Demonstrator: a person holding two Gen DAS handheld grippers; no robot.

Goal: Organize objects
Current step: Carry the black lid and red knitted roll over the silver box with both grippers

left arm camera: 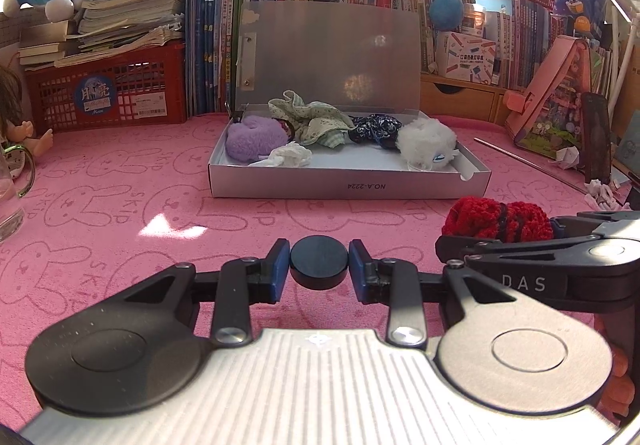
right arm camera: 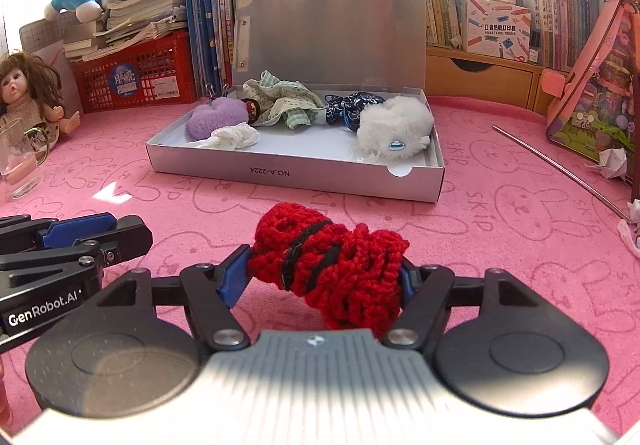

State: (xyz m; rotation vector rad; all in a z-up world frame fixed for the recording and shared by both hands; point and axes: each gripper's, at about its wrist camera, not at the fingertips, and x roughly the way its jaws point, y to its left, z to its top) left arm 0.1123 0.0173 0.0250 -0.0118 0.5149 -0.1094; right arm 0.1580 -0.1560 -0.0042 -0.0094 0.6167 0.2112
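Observation:
My left gripper [left arm camera: 319,269] is shut on a black round disc [left arm camera: 319,263], just above the pink mat. My right gripper [right arm camera: 325,277] is shut on a red knitted piece with black stripes [right arm camera: 332,265]; it also shows in the left wrist view [left arm camera: 498,219] at the right. An open silver box [left arm camera: 348,185] sits ahead, lid up, also in the right wrist view [right arm camera: 296,175]. In it lie a purple fluffy piece [left arm camera: 254,137], a white crumpled cloth [left arm camera: 290,155], a green patterned cloth [left arm camera: 316,117], a dark blue cloth [left arm camera: 374,129] and a white fluffy piece [left arm camera: 426,141].
A red crate [left arm camera: 112,93] with stacked books stands back left, books and plush toys along the back. A doll [right arm camera: 28,93] and a glass mug [right arm camera: 20,161] are at the left. A metal rod [right arm camera: 560,169] and pink case [right arm camera: 592,97] lie right.

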